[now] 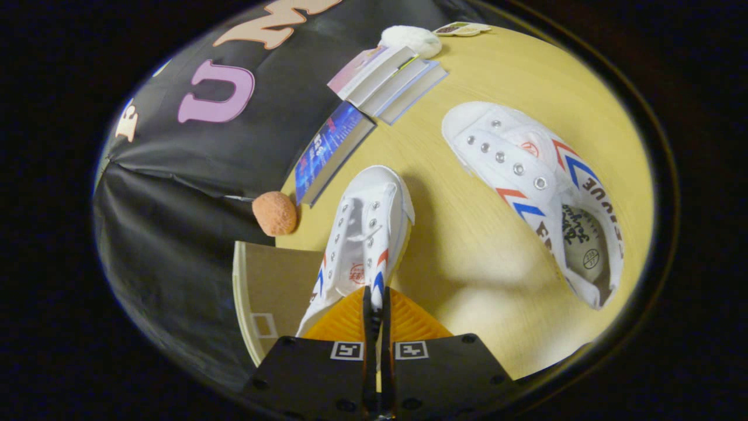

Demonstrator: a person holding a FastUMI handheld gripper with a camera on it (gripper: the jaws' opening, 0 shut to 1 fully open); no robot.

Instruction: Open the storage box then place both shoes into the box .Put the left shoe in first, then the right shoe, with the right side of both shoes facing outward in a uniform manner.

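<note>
Shoe [363, 234] pinched in claw [377, 304], seemingly lifted.

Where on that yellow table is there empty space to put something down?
Bare tabletop lies between the shoe held in the gripper and the other shoe lying on its side. It is crowded by the wall: stacked books, an orange ball, a white fluffy thing.
</note>
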